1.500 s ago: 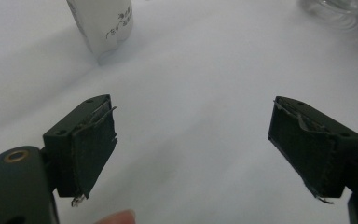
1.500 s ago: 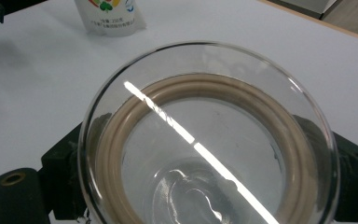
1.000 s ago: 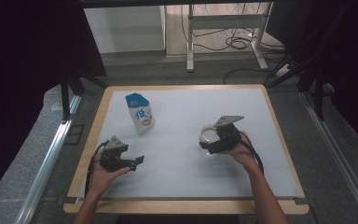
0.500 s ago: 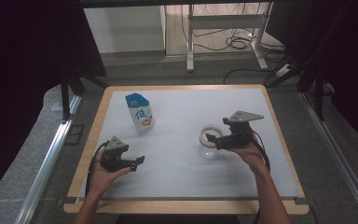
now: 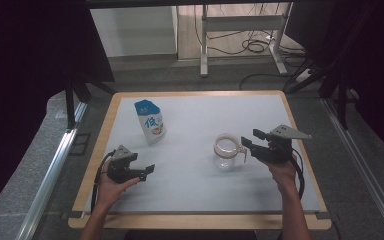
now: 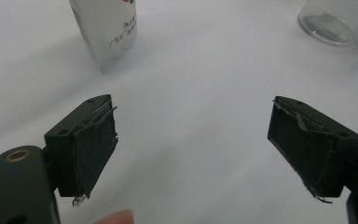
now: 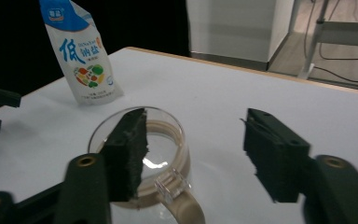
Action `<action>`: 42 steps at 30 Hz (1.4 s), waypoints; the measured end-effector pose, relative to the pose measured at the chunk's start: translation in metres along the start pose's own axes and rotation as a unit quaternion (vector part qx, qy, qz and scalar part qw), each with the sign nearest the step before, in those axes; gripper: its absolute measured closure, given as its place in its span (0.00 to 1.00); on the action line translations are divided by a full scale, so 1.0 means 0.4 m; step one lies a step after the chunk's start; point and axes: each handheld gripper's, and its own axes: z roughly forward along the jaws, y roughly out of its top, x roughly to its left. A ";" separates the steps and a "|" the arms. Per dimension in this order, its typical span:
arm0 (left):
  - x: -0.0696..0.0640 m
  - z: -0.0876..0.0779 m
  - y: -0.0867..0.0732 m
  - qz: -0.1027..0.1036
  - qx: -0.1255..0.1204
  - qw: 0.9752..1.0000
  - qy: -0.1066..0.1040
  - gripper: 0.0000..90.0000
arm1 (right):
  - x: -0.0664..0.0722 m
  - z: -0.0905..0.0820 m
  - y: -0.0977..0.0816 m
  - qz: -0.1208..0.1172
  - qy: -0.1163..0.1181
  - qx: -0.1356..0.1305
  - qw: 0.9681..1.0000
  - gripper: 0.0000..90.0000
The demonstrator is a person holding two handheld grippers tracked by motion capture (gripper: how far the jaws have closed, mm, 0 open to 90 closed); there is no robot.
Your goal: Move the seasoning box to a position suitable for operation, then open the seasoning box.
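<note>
A clear glass mug (image 5: 225,150) with a handle stands on the white table (image 5: 195,115), right of centre. Just right of its handle hovers my right gripper (image 5: 252,139), a little above the table. Its jaws have just been closing, and they stand apart with nothing between them. In the right gripper view the mug (image 7: 165,140) sits beyond and below my right gripper (image 7: 196,126), partly behind one jaw. A blue-and-white salt bag (image 5: 150,121) stands upright at the back left. My left gripper (image 5: 145,173) rests open near the front left, and the left gripper view shows my left gripper (image 6: 193,116) empty.
The table has a wooden rim (image 5: 195,93). Dark curtains hang on both sides, and a metal rail (image 5: 50,175) runs along the left. A desk frame and cables (image 5: 250,45) lie on the floor behind the table.
My right gripper has drawn back to the right and slightly up, away from the mug, which stays standing where it was. The left gripper has not moved.
</note>
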 end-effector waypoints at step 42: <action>-0.015 0.001 0.003 -0.001 -0.011 1.000 -0.005 0.20 | 0.041 0.006 -0.026 -0.031 -0.032 0.040 0.998 1.00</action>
